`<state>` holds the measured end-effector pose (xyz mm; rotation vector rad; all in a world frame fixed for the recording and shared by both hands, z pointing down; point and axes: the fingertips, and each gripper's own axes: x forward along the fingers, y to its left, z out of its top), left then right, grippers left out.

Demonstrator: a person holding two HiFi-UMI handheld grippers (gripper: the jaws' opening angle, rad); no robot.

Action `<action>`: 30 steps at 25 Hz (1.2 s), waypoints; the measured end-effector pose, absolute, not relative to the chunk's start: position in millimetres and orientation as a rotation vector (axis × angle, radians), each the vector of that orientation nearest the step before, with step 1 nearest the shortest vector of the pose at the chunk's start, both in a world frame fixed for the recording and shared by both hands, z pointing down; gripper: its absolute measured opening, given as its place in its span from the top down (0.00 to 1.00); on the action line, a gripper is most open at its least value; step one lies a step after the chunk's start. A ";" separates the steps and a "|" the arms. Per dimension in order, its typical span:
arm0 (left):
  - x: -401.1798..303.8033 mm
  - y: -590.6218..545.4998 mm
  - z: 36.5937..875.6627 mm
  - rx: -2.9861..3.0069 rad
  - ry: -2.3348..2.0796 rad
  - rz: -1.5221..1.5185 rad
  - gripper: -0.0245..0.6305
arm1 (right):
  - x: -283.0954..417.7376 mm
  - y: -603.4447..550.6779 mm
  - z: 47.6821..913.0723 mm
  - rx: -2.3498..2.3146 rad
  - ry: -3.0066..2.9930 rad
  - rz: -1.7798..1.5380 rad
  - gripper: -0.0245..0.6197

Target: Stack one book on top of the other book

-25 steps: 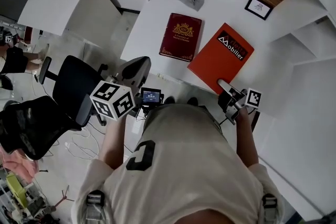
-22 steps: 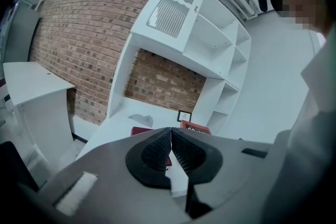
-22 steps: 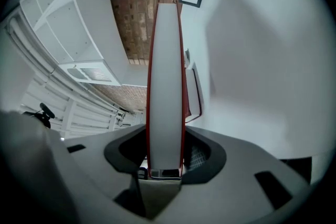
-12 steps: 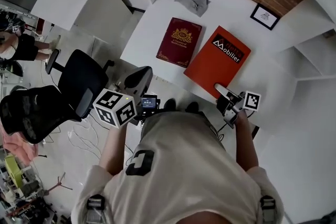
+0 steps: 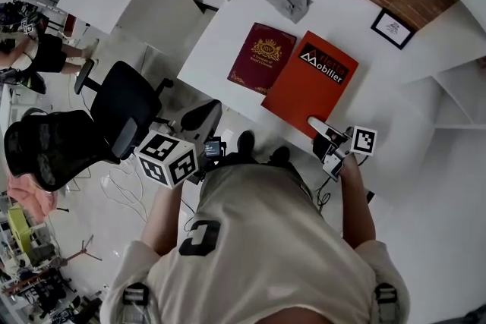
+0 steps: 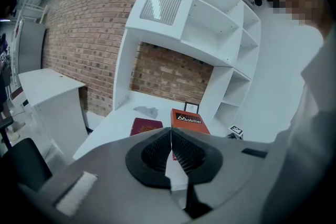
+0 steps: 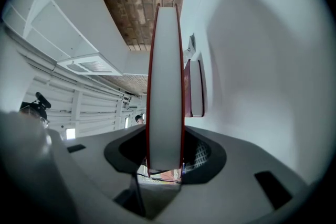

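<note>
Lying flat on the white table [image 5: 228, 34] are two books, a maroon book [image 5: 262, 57] and an orange book [image 5: 307, 87] just to its right. Two grippers are showing. The right gripper [image 5: 317, 125] is clamping the orange book's near edge between its jaws. The left gripper [image 5: 203, 114] is hanging clenched and empty off the table's near edge, beside a black chair [image 5: 125, 106]. Bare tabletop is lying open to the books' right, and one grey cloth [image 5: 287, 5] is sitting behind them.
</note>
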<state>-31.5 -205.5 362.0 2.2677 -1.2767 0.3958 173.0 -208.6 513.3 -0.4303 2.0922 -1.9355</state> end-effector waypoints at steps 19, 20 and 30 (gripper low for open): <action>-112.4 -264.8 376.8 2.349 -1.087 0.224 0.96 | 109.8 -227.5 495.2 -0.677 2.107 -1.883 0.71; -123.7 -268.3 379.4 2.339 -1.080 0.215 0.96 | 100.8 -229.5 494.1 -0.685 2.097 -1.884 0.71; -191.6 -287.1 402.5 2.321 -0.985 0.194 0.96 | 43.0 -246.9 498.7 -0.799 2.075 -1.891 0.71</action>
